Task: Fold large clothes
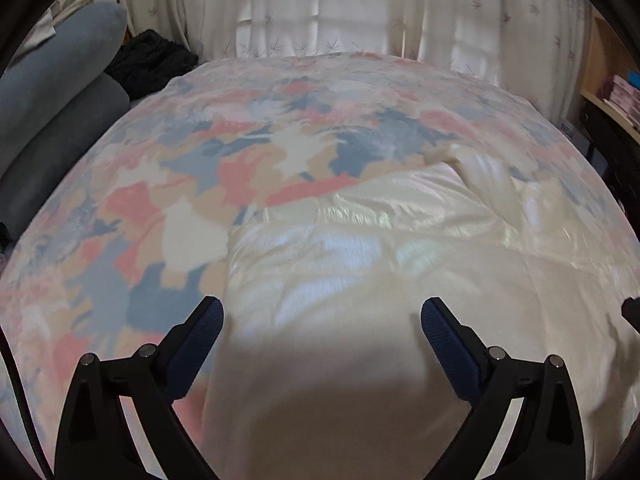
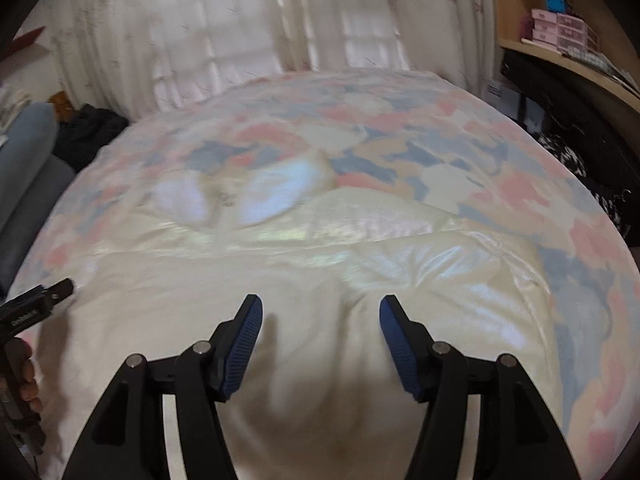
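My right view alone showed the left gripper (image 2: 60,289) at nine o'clock; the left view alone showed the garment's (image 1: 360,264) left edge on the bedspread (image 1: 168,184). Both the left and right gripper (image 2: 320,312) stood spread, pinching nothing, with the cream garment between and beneath the fingers (image 1: 210,316).

The cream garment (image 2: 320,280) is blurred; its near end is cut off below. Boxes (image 2: 560,32) beside the bed (image 2: 480,140) are unreadable.
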Demonstrator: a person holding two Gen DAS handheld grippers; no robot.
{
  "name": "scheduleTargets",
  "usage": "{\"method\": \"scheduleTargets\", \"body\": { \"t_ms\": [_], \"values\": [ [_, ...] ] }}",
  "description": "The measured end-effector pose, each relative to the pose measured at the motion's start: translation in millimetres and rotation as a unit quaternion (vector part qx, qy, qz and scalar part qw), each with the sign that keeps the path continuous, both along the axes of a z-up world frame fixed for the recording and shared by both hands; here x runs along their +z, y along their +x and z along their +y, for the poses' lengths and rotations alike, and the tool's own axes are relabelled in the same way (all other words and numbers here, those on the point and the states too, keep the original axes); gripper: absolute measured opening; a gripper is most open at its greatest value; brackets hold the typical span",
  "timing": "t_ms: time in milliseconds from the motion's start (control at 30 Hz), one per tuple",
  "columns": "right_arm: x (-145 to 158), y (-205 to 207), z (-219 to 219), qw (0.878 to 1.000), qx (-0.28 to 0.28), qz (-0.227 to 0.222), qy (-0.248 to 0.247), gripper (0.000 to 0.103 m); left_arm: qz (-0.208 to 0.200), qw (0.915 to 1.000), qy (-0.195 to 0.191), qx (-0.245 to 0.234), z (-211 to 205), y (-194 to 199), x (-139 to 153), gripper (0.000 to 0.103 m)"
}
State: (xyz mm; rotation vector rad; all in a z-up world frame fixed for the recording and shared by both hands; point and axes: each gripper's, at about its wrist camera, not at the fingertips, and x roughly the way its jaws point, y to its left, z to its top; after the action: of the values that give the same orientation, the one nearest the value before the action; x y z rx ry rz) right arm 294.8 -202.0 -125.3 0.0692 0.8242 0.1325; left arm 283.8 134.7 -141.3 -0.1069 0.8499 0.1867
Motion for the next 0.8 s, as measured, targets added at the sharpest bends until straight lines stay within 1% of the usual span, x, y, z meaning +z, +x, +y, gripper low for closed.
{"method": "scheduleTargets", "body": {
  "t_ms": [100,167,200,233,300,367,400,433,500,633,800],
  "values": [
    [3,-18,19,0.999,0.034,0.004,0.011,0.061,0.002,0.9997,-0.02,-0.016,-9,-26,-1,0.098],
    [-1,-29,33,0.998,0.057,0.009,0.008,0.061,0.015,0.9997,-0.013,-0.015,-15,-36,-11,0.097],
    [-9,-34,39,0.998,0.063,0.014,-0.005,0.061,0.024,0.9996,-0.004,-0.012,-15,-39,-20,0.096],
    [-16,-35,40,0.998,0.06,0.02,-0.018,0.061,0.031,0.9995,0.004,-0.009,-14,-41,-28,0.096],
    [-27,-37,34,0.998,0.049,0.03,-0.029,0.059,0.032,0.9994,0.011,-0.001,-7,-45,-40,0.096],
    [-36,-38,11,0.999,0.012,0.042,-0.028,0.059,0.035,0.9993,-0.007,0.013,5,-50,-42,0.096],
    [-37,-40,-3,0.999,-0.003,0.048,-0.013,0.059,0.038,0.9989,-0.018,0.022,12,-53,-40,0.096],
    [-36,-44,-15,0.998,-0.01,0.055,0.011,0.059,0.043,0.9983,-0.028,0.028,18,-56,-37,0.096],
    [-29,-53,-34,0.997,-0.022,0.063,0.042,0.059,0.048,0.9975,-0.041,0.032,25,-63,-32,0.096],
    [-8,-81,-51,0.997,-0.027,0.055,0.053,0.061,0.033,0.9978,-0.05,0.029,35,-88,-7,0.096],
    [20,-123,-58,0.997,-0.027,0.034,0.063,0.061,0.011,0.9986,-0.051,0.009,39,-136,33,0.096]
  ]
}}
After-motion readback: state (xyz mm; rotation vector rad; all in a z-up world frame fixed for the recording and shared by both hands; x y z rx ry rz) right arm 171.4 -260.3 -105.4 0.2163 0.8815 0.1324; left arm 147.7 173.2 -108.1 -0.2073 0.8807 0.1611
